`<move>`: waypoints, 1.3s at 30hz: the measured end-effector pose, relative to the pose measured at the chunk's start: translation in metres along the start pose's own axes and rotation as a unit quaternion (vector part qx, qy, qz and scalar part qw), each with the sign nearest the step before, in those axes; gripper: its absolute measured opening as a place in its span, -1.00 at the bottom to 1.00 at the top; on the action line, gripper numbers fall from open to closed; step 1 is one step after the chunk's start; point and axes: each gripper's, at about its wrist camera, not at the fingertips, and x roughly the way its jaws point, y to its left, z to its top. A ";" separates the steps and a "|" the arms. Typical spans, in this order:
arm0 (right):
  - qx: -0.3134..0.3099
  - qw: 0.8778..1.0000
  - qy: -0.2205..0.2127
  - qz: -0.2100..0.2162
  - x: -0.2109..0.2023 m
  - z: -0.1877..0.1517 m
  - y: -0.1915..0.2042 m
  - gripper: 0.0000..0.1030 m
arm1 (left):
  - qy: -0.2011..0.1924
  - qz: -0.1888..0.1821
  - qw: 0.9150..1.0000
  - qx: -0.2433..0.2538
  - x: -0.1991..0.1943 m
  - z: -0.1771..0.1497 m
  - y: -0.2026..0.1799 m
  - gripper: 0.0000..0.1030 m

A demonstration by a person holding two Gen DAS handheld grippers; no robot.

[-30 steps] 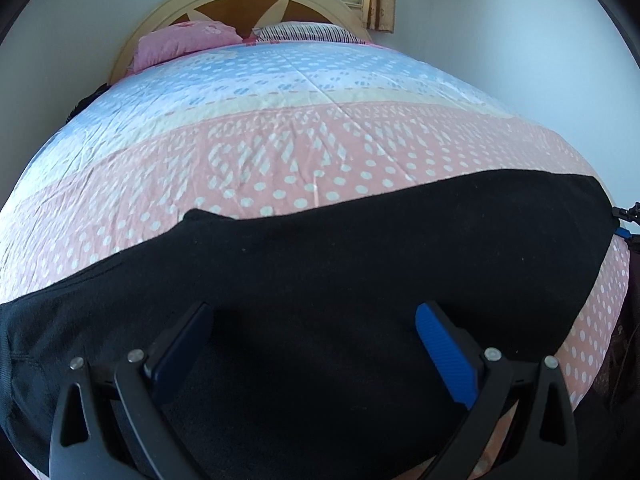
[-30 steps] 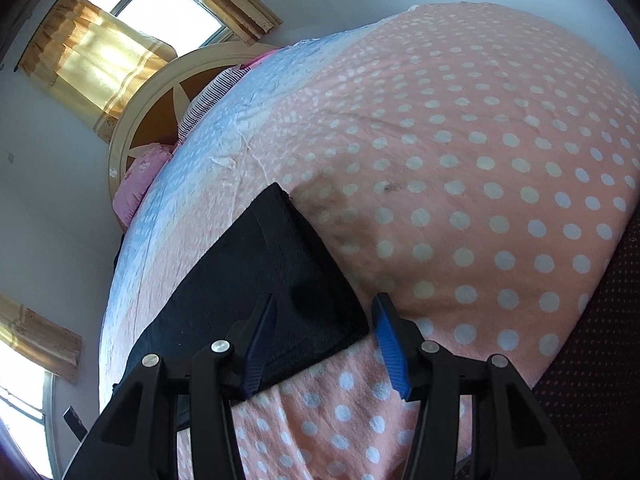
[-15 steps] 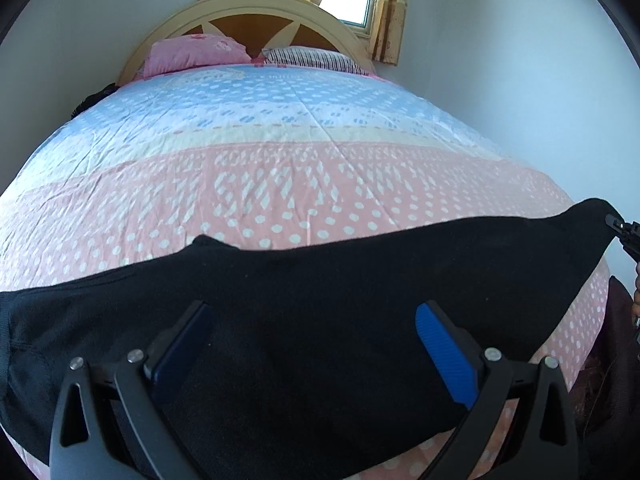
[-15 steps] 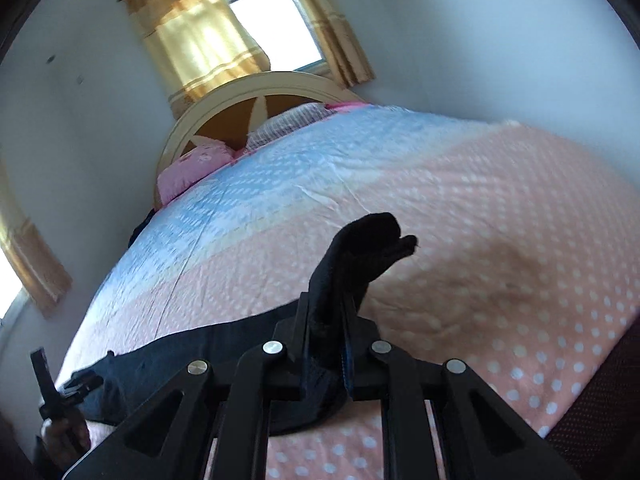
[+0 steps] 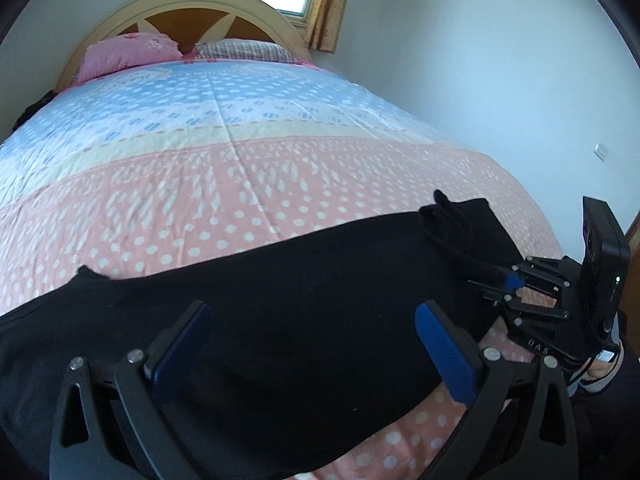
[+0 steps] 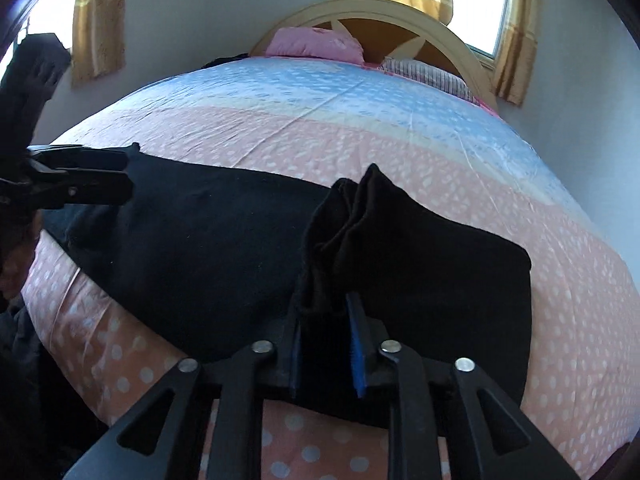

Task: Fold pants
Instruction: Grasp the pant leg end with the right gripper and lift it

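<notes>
Black pants point(image 5: 280, 300) lie across the near end of the dotted pink and blue bedspread point(image 5: 224, 184). My left gripper point(image 5: 312, 310) hovers open just above their left part, nothing between its blue pads; in the right wrist view the left gripper point(image 6: 128, 176) sits at the pants' far left edge. My right gripper point(image 6: 325, 308) has a bunched-up leg end point(image 6: 352, 216) standing between its jaws, which are opening; blue pad faces show beside the cloth. The right gripper point(image 5: 510, 280) also appears at the right in the left wrist view, over the pants point(image 6: 208, 232).
A pink pillow point(image 5: 128, 54) and a striped pillow point(image 5: 244, 50) lie against the arched headboard point(image 5: 192, 8). Curtained windows are behind it. A pale wall point(image 5: 480, 100) runs close along the bed's right side. The bed's near edge drops away below both grippers.
The right gripper closed on the leg end, lifted it and carried it leftwards over the pants while rolling upright; its jaws now stand wider. The left gripper rose a little.
</notes>
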 end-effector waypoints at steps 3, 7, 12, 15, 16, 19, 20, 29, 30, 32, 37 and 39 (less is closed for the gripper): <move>0.040 0.997 -0.021 0.065 -0.023 0.000 -0.021 -0.01 | 0.011 -0.020 1.000 0.009 0.014 0.006 -0.017 0.96; 0.075 0.992 -0.076 0.062 -0.053 -0.009 -0.046 -0.01 | 0.024 -0.057 0.998 0.013 0.032 0.018 -0.044 0.84; 0.185 0.974 -0.132 0.017 -0.066 -0.026 -0.093 0.00 | 0.049 -0.105 0.993 0.004 0.058 0.036 -0.076 0.78; 0.222 0.966 -0.132 0.008 -0.062 -0.031 -0.104 0.00 | 0.066 -0.124 0.990 -0.025 0.078 0.044 -0.087 0.66; 0.225 0.965 -0.132 0.002 -0.062 -0.031 -0.106 0.00 | 0.070 -0.126 0.989 -0.032 0.084 0.045 -0.090 0.61; 0.227 0.965 -0.134 0.005 -0.061 -0.036 -0.106 0.00 | 0.081 -0.108 0.990 -0.038 0.097 0.046 -0.095 0.53; 0.226 0.965 -0.135 0.006 -0.061 -0.034 -0.106 0.01 | 0.077 -0.107 0.991 -0.037 0.097 0.046 -0.096 0.51; 0.246 0.958 -0.144 -0.010 -0.061 -0.039 -0.115 0.11 | 0.075 -0.121 0.989 -0.029 0.090 0.046 -0.107 -0.75; 0.254 0.956 -0.145 -0.010 -0.061 -0.040 -0.118 0.11 | 0.073 -0.123 0.989 -0.033 0.088 0.047 -0.106 -0.76; 0.264 0.953 -0.145 -0.009 -0.061 -0.043 -0.122 0.12 | 0.064 -0.130 0.988 -0.044 0.077 0.049 -0.100 -0.76; 0.251 0.957 -0.142 0.003 -0.056 -0.041 -0.118 0.12 | 0.039 -0.133 0.987 -0.077 0.041 0.056 -0.074 -0.77; 0.234 0.962 -0.140 0.005 -0.055 -0.039 -0.111 0.12 | 0.031 -0.133 0.986 -0.094 0.029 0.057 -0.061 -0.77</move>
